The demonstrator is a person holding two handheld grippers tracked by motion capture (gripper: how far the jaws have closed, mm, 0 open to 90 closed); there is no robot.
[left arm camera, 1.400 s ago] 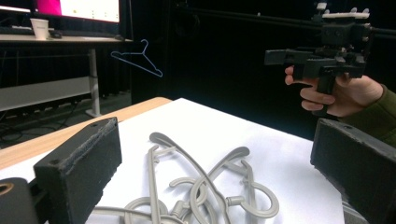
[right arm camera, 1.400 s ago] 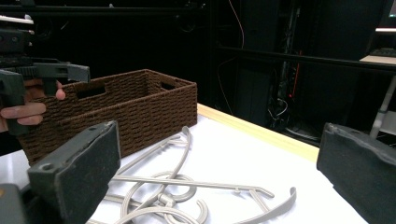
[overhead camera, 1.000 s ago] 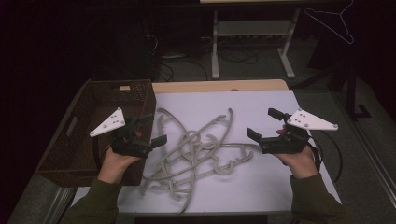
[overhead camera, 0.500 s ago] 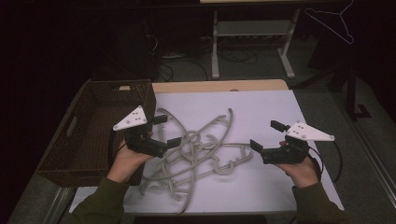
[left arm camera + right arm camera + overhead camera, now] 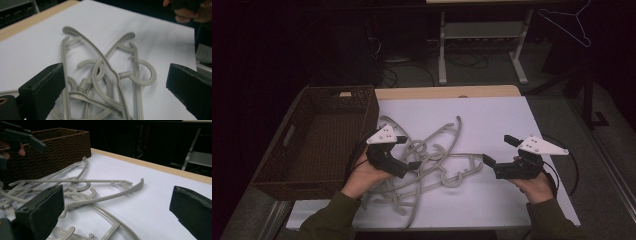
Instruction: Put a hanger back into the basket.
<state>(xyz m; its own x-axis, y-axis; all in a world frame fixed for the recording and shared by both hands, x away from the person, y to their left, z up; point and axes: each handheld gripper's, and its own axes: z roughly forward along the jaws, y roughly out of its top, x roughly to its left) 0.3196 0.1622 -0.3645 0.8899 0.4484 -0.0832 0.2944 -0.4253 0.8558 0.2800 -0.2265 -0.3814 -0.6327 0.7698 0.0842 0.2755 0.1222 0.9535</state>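
A tangle of several grey plastic hangers (image 5: 432,155) lies on the white table (image 5: 497,120), just right of the basket. My left gripper (image 5: 408,152) hovers open over the pile's left side, jaws pointing right. In the left gripper view the hangers (image 5: 105,72) lie between and beyond the wide-apart jaws of the gripper (image 5: 117,81). My right gripper (image 5: 500,150) stands open just right of the pile, jaws pointing left at it. In the right gripper view the hangers (image 5: 82,195) lie ahead of the gripper (image 5: 117,207), nothing between its jaws.
A dark brown woven basket (image 5: 289,135) stands at the table's left, also seen from the right gripper (image 5: 57,147). The other hand shows far off (image 5: 190,11). A wire hanger (image 5: 569,25) and a metal stand (image 5: 482,45) are beyond the table.
My left gripper has moved right, from beside the basket to over the hanger pile. The right gripper has drifted slightly nearer the front edge. Both stay open.
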